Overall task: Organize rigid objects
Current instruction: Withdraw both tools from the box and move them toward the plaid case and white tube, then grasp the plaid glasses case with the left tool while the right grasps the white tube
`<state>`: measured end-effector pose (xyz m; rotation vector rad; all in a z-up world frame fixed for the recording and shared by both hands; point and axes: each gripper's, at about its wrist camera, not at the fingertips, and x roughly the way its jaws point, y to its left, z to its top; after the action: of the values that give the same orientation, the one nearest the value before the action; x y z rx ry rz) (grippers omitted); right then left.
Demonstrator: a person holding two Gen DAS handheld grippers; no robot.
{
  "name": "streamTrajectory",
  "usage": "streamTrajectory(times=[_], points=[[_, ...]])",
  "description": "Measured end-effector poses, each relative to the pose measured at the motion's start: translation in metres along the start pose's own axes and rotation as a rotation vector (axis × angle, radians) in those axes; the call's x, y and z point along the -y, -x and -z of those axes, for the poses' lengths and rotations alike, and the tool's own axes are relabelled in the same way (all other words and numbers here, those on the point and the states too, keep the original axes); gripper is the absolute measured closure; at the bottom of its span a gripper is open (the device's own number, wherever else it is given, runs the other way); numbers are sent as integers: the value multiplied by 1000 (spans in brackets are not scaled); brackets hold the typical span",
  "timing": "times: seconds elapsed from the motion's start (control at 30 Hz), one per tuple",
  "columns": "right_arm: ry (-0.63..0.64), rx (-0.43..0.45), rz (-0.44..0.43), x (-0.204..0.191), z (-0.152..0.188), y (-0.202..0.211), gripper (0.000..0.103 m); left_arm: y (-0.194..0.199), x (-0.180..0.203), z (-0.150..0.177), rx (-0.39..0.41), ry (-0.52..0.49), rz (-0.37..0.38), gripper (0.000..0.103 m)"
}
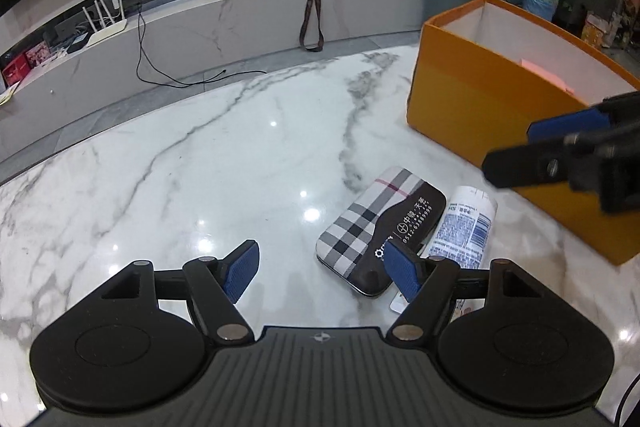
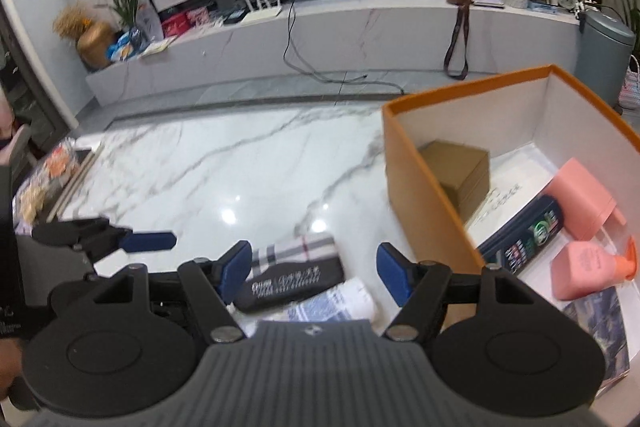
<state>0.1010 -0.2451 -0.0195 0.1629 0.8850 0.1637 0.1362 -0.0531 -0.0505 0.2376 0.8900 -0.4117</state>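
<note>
That plaid case [image 1: 374, 227] lying flat on the marble desk [image 1: 200, 167] just left of the orange box [image 1: 480, 99] looks stiff, light and kinda slick, so I'd pinch its long edges, with both grippers' fingers [image 1: 242, 269] spread and empty.

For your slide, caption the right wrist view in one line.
Open right gripper hovers over plaid case and white tube beside orange box.

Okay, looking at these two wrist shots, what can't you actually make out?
- Orange box contents: left wrist view, near wall hides them.
- White tube: right wrist view, gripper body covers its lower end.
- Plaid case print: right wrist view, blurred.
</note>
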Motion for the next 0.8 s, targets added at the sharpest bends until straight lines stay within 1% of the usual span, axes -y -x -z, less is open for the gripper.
streamTrajectory(times=[0.1,0.2,0.33,0.4,0.47,0.53,0.67,0.73,0.8], points=[[23,-34,5,-7,10,-6,34,-3,0,0,-1,3,13,19],[43,-76,28,-11,19,-15,34,-8,1,1,-6,-10,28,19],[22,-120,48,-10,31,-24,34,-14,2,5,-8,-38,59,19],[16,-148,47,-7,35,-29,34,-20,6,7,-20,-70,76,19],[21,-166,54,-7,38,-34,34,-26,11,7,-31,-118,72,20],[26,-181,60,-5,43,-37,34,-29,15,6,-23,-154,85,20],[18,-209,63,1,48,-44,34,-37,15,4,-22,-180,144,20],[16,-220,60,2,49,-47,34,-43,15,3,-25,-203,153,19],[15,-226,53,3,50,-48,34,-47,16,4,-11,-225,153,19]])
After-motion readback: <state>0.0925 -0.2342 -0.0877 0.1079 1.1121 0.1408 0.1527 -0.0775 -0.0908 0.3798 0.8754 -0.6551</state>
